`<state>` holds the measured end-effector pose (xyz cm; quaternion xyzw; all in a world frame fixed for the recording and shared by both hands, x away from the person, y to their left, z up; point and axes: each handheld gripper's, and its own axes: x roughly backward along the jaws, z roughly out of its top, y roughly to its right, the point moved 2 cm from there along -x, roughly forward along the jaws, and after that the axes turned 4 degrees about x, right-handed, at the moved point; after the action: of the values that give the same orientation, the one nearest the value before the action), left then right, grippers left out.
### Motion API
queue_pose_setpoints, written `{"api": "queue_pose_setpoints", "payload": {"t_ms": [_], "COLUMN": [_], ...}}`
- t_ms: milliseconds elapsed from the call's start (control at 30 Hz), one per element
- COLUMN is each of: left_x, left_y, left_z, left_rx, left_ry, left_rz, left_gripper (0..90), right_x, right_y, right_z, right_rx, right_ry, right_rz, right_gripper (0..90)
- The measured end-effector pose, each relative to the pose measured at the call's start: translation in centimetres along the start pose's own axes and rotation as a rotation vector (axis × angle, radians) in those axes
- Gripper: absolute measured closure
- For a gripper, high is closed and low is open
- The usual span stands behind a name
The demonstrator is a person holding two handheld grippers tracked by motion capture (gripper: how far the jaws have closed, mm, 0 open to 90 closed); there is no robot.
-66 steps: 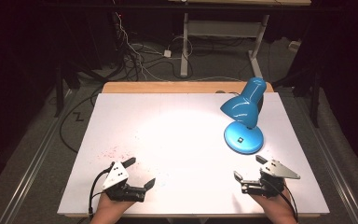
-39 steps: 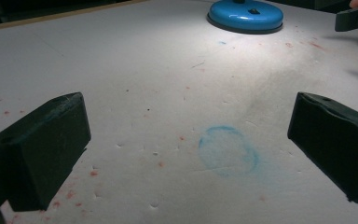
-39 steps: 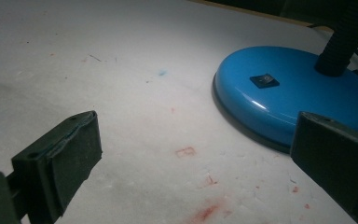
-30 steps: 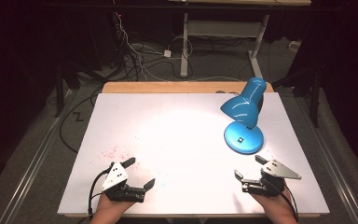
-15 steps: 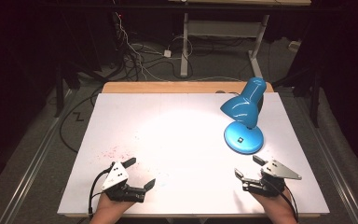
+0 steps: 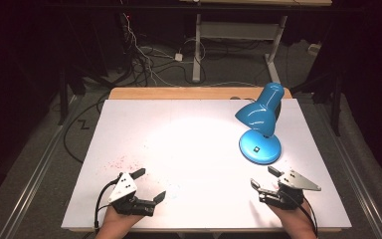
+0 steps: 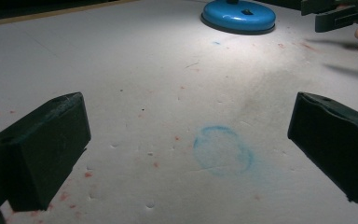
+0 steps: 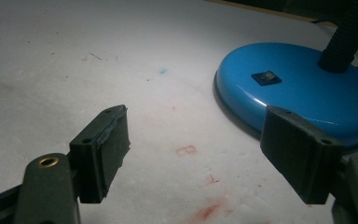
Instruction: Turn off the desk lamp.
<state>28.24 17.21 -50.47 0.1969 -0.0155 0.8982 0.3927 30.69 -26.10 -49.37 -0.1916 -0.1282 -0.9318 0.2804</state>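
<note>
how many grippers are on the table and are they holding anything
2. The left gripper sits near-left, the right gripper near-right by the blue lamp; both open, empty.

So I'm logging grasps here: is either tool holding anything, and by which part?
Nothing is held. The left tool and right tool both rest open on the table, jaws apart around bare surface; the blue lamp stands untouched.

The high view looks forward and steeply down from above the person's side, taking in the whole white counter (image 6: 199, 129) from well back. The left gripper view sits low over the counter, facing across it toward the blue lamp (image 7: 238, 15) far off. The right gripper view, equally low, faces the lamp's base from close by. All three share that lamp.
</note>
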Motion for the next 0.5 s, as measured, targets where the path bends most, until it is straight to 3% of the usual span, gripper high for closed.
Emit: {"api": "queue_pose_setpoints", "payload": {"t_ms": [500], "left_x": [-0.04], "left_y": [-0.01], "left_z": [0.01], "left_rx": [0.001], "left_ry": [-0.004], "left_rz": [-0.001], "left_gripper": [0.0], "right_x": [0.00], "right_y": [0.00], "right_z": [0.00], "right_rx": [-0.006], "right_ry": [-0.002], "right_rz": [-0.007], "right_gripper": [46.1]}}
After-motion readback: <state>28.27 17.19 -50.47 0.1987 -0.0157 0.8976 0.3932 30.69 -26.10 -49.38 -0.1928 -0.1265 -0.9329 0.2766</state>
